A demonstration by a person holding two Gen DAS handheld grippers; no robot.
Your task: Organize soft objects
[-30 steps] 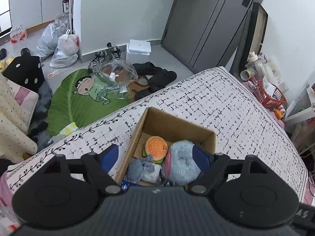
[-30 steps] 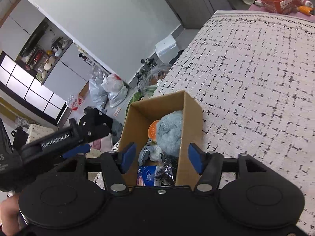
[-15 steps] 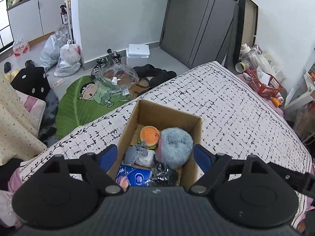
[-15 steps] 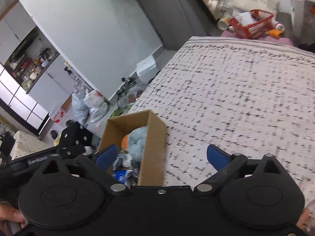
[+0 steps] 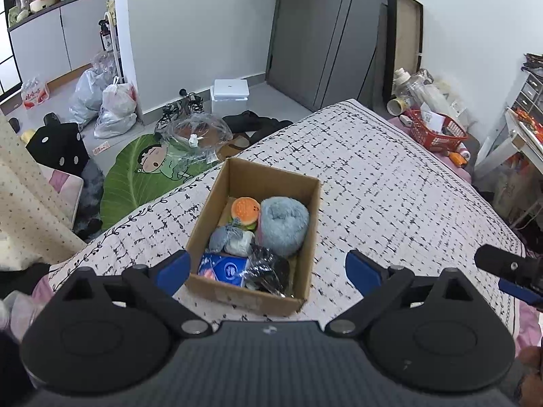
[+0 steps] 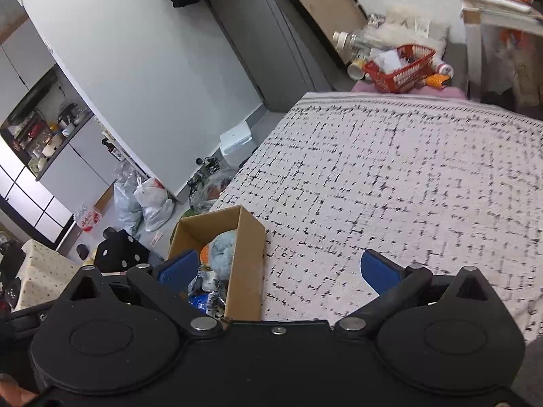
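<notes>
The left gripper stands released, its blue-padded jaws having just been opening, with nothing pressed between them; the open brown cardboard box merely shows in the gap below. The right gripper is likewise spread wide, its jaws having just been opening too, and holds nothing, hanging over the white bedspread with black dashes beside the box.

The soft things lie inside the box: a round fluffy grey-blue plush against the right wall, an orange burger-shaped plush next to it toward the far end, a small grey and white stuffed toy below those, then a blue tissue packet and a crumpled dark plastic bag at the near end.

Judging by the bare bedspread, the packing looks finished or nearly so, and both claws seem to be in the letting-go step. The next move likely calls for drawing clear without snagging the rim.

The box's long axis runs away from the left camera, tilted slightly rightward, open face up.
</notes>
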